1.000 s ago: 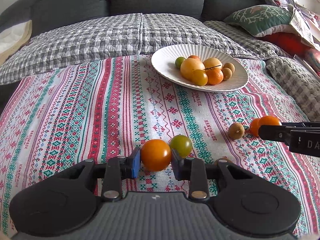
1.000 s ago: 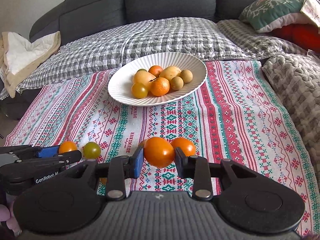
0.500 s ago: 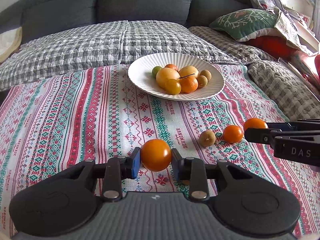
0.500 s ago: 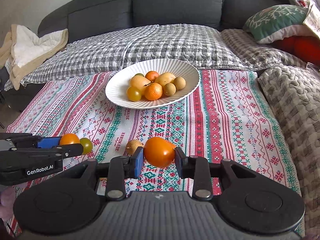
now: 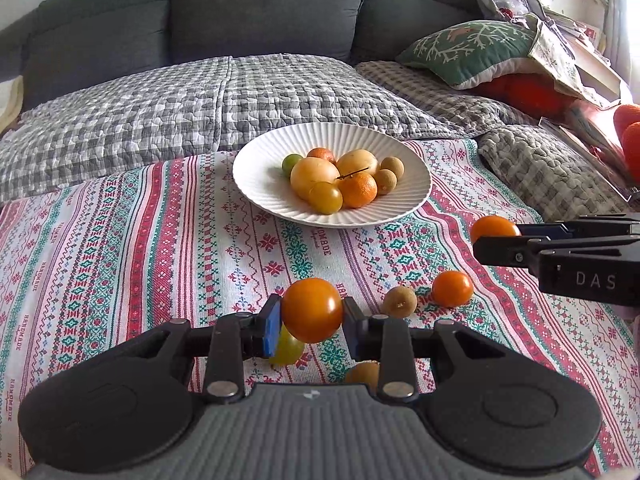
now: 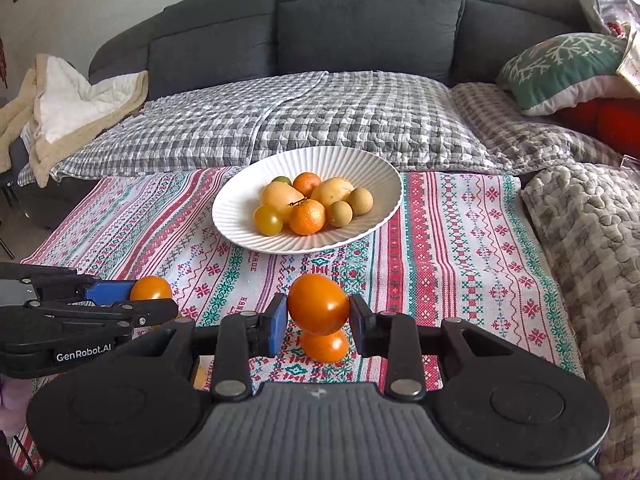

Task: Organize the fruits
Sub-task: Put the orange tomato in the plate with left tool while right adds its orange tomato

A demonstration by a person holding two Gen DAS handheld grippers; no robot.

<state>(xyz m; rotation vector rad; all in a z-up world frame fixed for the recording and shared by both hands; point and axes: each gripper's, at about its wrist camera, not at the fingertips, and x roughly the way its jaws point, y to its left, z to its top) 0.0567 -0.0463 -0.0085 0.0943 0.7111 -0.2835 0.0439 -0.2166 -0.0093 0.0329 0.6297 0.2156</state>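
In the left wrist view my left gripper (image 5: 311,316) is shut on an orange tomato (image 5: 312,304), held above the patterned cloth. My right gripper (image 6: 318,318) is shut on a second orange tomato (image 6: 318,300), also off the cloth. A white ribbed plate (image 5: 256,184) further back holds several fruits. On the cloth lie a green-yellow tomato (image 5: 286,347), a brown longan (image 5: 400,301), an orange tomato (image 5: 452,288) and another brown fruit (image 5: 362,374). The right gripper (image 5: 496,240) enters from the right in the left wrist view. The plate (image 6: 228,216) stands ahead of it in its own view.
The striped cloth (image 6: 460,240) covers a table in front of a grey sofa (image 6: 360,20) with a checked quilt (image 6: 300,120). A knitted blanket (image 6: 592,232) borders the right side, a green cushion (image 6: 560,68) lies behind it, and a beige blanket (image 6: 72,108) is at the far left.
Both grippers have risen with their tomatoes, away from the cloth. Loose fruits that lay beside the fingers now show below them, and the plate sits more centrally in both views.
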